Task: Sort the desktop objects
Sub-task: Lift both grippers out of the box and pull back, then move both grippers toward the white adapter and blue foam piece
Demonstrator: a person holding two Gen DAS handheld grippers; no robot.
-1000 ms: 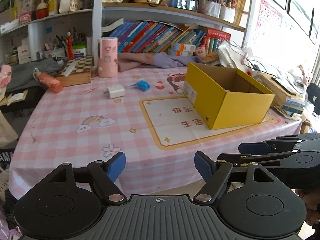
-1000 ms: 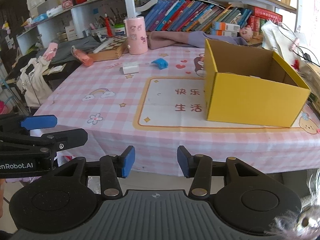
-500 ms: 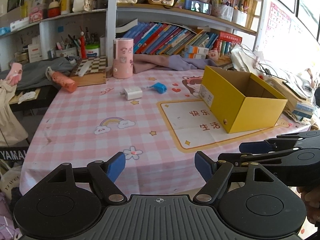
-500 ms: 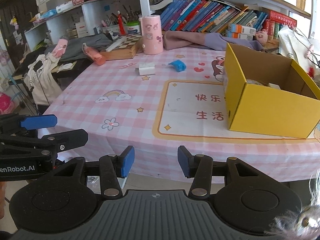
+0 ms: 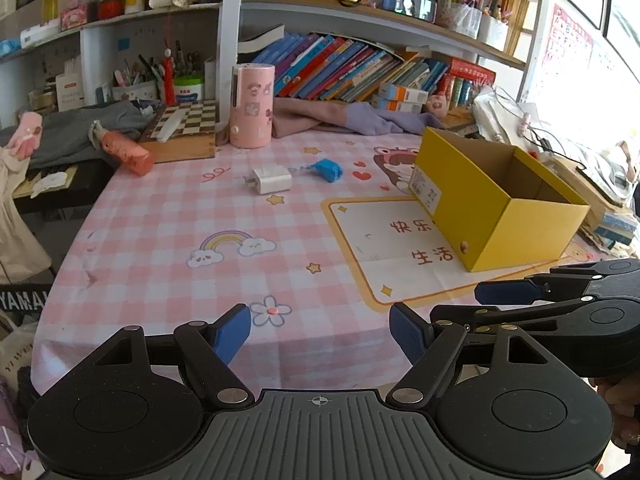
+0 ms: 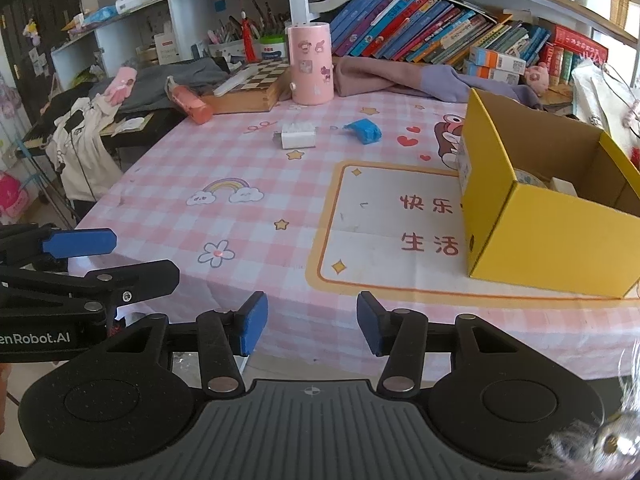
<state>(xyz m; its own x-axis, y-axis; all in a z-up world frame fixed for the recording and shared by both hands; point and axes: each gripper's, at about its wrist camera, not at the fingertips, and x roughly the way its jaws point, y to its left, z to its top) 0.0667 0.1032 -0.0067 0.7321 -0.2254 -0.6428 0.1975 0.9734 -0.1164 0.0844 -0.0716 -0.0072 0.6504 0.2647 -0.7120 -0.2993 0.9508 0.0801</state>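
Charger [image 5: 271,179] and blue item [image 5: 327,169] side by side, apart, far end of bench [image 5: 160,240], left of yellow box [image 5: 492,204]. Left tool [image 5: 320,332] wide open, empty, at near bench edge. Right tool [image 6: 310,322] open, narrower, empty, beside it.

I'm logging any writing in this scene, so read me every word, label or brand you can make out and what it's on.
"快乐 生活": on the tablecloth's printed panel.
"enRobot.AI", start cut off: on the left tool.
"YAMA", cut off: black item beside the table.
"YIWEI", uncertain: bag below it.
Yellow box's sticker, book spines, wall poster: too small.
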